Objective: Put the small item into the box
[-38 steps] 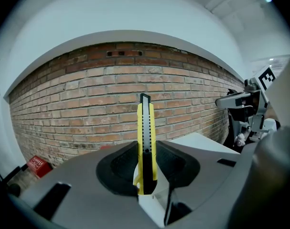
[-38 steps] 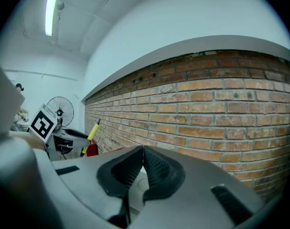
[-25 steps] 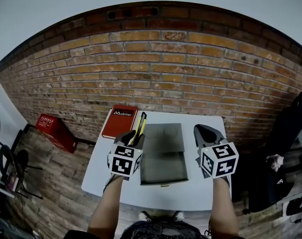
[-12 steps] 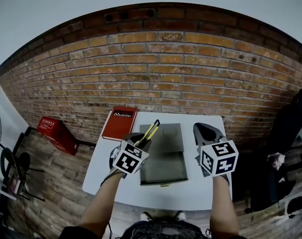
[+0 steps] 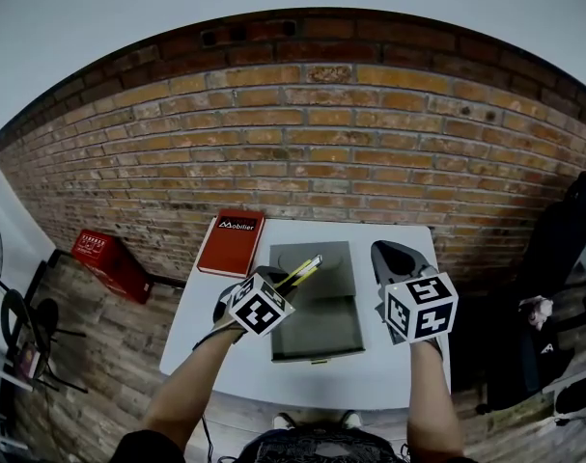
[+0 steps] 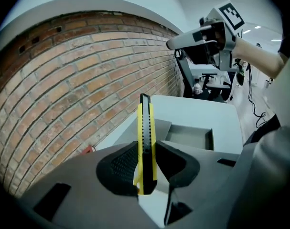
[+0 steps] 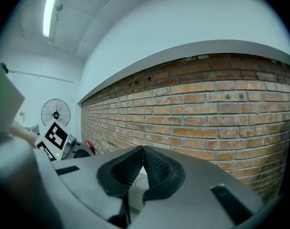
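The left gripper (image 6: 145, 162) was clamped on the utility knife (image 6: 145, 132), its pads pressing the flat yellow sides close to the knife's butt end, so most of the body stuck out ahead of the jaws. In the head view the knife hung in the air over the left wall of the open grey box (image 5: 321, 328), tip slanted toward the table's far right corner; the box sat in the middle of the table (image 5: 208, 340), with a red book (image 5: 232, 242) at the far left corner. The right gripper (image 7: 143, 165) had its jaws closed together with nothing between them, raised over the table's right edge. The knife was probably light and rigid, a slim plastic shell with a metal track, so it should not bend or crush, but its smooth faces could pivot in a hold this near one end. A grip nearer mid-body, across the flat sides, would likely be steadier. Whether the blade was extended could not be made out, so the tip deserved care.
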The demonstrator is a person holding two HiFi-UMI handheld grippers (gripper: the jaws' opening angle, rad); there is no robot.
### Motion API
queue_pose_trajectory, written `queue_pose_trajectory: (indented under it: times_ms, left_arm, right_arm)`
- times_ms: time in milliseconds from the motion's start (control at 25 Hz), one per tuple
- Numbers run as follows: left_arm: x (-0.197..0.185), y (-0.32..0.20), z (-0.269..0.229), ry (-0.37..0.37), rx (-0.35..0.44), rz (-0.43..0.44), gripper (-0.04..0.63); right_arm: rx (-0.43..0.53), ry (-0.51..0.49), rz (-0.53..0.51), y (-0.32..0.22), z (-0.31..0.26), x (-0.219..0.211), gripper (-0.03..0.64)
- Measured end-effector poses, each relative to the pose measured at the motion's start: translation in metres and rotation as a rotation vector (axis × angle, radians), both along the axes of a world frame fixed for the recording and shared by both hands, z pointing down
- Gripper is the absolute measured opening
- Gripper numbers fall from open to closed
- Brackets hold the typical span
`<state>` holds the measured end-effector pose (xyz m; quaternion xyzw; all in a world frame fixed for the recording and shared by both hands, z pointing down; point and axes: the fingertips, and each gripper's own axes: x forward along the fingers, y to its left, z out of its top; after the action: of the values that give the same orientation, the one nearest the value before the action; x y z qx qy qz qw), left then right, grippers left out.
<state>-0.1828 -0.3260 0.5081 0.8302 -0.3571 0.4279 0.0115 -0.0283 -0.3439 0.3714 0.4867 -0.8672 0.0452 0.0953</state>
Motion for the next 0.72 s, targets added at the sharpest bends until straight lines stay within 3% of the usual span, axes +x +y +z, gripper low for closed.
queue_pose_trajectory:
  times_ms: [720]
  left_arm:
    - [0.035, 0.011, 0.058, -0.136, -0.203, 0.196, 0.130]
  right_arm:
    - [-0.020, 0.016, 0.009, 0.002, 0.010, 0.007, 0.020]
